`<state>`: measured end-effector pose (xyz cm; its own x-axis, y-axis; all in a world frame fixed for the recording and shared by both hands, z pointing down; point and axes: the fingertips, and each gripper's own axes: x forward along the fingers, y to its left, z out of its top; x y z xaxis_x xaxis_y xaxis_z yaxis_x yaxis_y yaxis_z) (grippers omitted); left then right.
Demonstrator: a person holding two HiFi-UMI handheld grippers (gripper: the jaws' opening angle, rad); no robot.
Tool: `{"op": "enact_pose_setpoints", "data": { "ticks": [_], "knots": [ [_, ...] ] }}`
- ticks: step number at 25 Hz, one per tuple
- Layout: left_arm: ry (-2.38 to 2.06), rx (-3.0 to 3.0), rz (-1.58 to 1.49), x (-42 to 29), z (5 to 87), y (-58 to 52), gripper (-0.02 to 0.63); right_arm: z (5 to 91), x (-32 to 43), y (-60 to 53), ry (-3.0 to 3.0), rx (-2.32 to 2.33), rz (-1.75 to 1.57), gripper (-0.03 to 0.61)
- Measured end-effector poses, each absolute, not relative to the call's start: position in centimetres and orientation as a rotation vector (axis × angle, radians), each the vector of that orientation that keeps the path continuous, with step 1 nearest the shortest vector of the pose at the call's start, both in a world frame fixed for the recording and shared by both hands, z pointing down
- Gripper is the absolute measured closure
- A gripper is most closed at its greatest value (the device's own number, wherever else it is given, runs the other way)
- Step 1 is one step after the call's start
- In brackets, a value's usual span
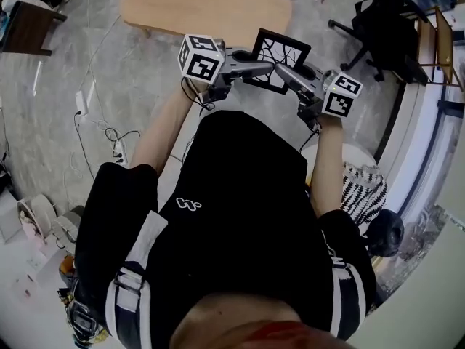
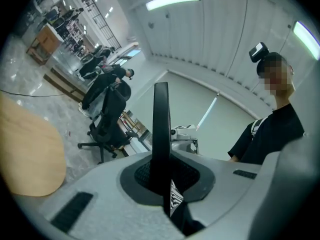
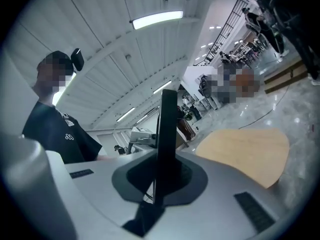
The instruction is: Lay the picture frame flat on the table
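Nearest the camera, the left gripper point(image 1: 260, 67) and the right gripper point(image 1: 287, 72) are held out in front of the person's chest, each closed on one side of the picture frame point(image 1: 280, 59). In both gripper views the frame's thin black edge is seen pinched between the jaws, which are drawn narrow on it. The frame is carried in the air between the two grippers, tilted rather than level, with its patterned face turned towards the head camera. Beyond it lies the wooden table point(image 1: 207, 6), and no contact between frame and tabletop is seen. The task is judged to be partway done: the frame is gripped and held clear, while lowering it flat onto the table and releasing it are left to be done.
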<state>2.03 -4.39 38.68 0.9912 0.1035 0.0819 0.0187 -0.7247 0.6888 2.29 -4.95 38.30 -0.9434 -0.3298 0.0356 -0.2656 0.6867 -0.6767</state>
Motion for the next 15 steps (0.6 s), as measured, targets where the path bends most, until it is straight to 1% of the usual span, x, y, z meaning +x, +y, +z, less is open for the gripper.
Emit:
{"op": "enact_pose_setpoints", "data": {
  "ticks": [9, 15],
  "knots": [
    [0.015, 2.273, 0.155, 2.5, 41.2, -5.1, 0.595, 40.8, 3.1, -5.7, 2.738, -0.540, -1.142, 0.558],
    [0.030, 2.187, 0.208, 2.1, 42.4, -4.5, 0.595, 42.3, 2.8, -5.0, 2.667, -0.572, -1.316, 0.554]
  ]
}}
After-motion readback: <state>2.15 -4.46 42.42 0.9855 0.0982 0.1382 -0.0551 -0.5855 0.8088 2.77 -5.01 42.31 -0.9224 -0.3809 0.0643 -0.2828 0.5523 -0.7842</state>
